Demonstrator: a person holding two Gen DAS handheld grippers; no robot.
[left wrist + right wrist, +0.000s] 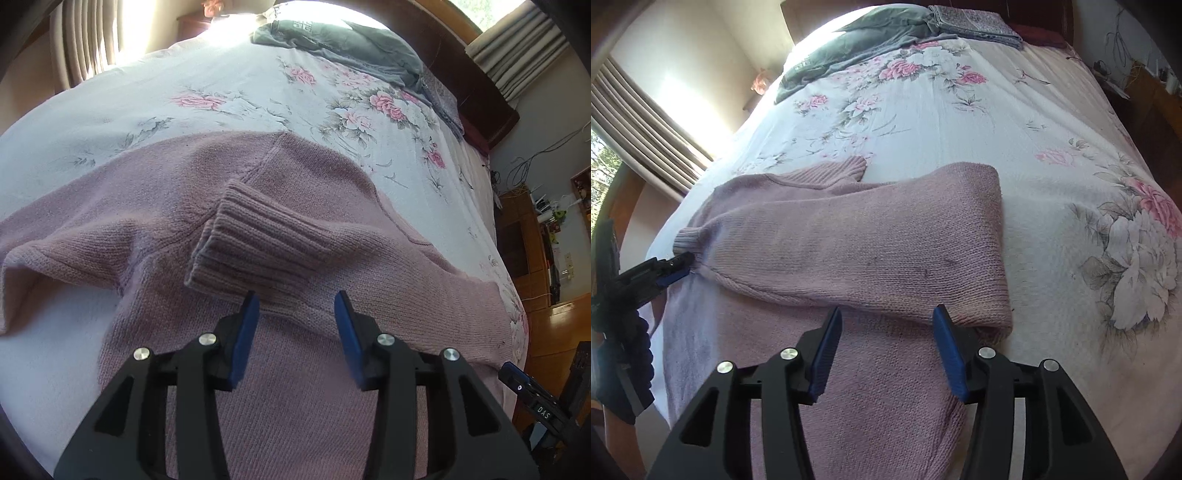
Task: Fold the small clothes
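Item: dusty-pink knitted sweater (pixel 849 236), lying flat on the floral white bedspread (pixel 960 122). Status: both sleeves folded across the body, ribbed cuff (pixel 255 240) on top; lengthwise folds remain for you. Your left gripper (pixel 295 306) and right gripper (pixel 886 325) hover spread apart, holding nothing.

Sweater (pixel 849 236) lies on the bed (pixel 997 122) (near edge); a second garment (pixel 857 40) lies behind it, well apart.
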